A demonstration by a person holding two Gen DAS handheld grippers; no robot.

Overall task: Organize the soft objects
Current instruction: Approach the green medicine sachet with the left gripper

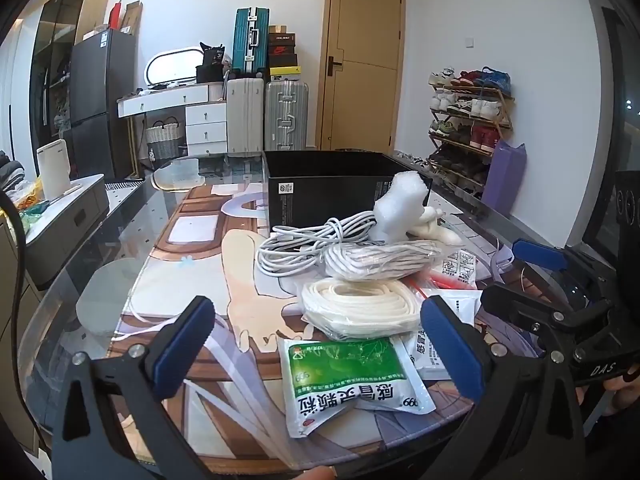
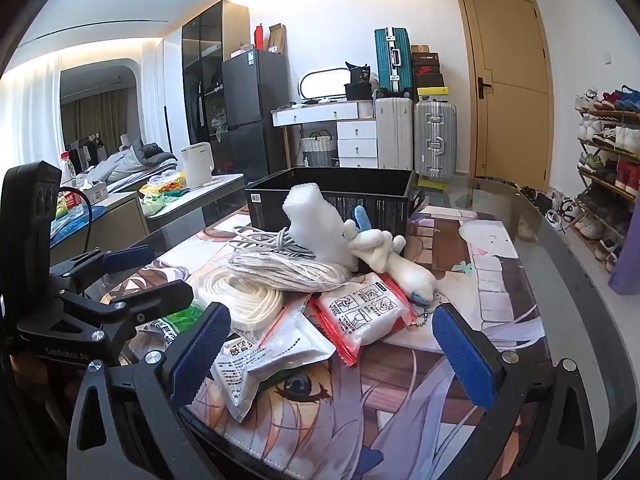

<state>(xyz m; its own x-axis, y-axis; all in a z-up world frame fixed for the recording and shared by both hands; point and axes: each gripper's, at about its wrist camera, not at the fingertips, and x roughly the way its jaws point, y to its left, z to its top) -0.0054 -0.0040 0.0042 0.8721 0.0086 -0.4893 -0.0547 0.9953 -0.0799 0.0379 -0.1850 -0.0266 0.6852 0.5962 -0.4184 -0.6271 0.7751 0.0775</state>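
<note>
A heap of soft things lies on the printed mat in front of a black open box (image 1: 332, 184) (image 2: 332, 196). It holds a green sachet (image 1: 348, 376), a bagged cream rope coil (image 1: 360, 308) (image 2: 240, 300), a bagged striped cord (image 1: 384, 258) (image 2: 288, 270), a white cable (image 1: 300, 244), a bubble-wrap wad (image 1: 400, 204) (image 2: 316, 224), a white plush toy (image 2: 396, 260), a red-edged packet (image 2: 364, 312) and a white sachet (image 2: 264, 360). My left gripper (image 1: 320, 356) stands open over the green sachet. My right gripper (image 2: 336, 356) stands open near the packets. Neither holds anything.
The glass table's curved edge (image 2: 560, 240) runs along the right, with a shoe rack (image 1: 468, 120) and a purple bag (image 1: 502, 176) beyond it. A low grey cabinet (image 1: 68, 216) with a white kettle (image 1: 54, 168) stands on the left. Suitcases (image 1: 286, 120) line the back wall.
</note>
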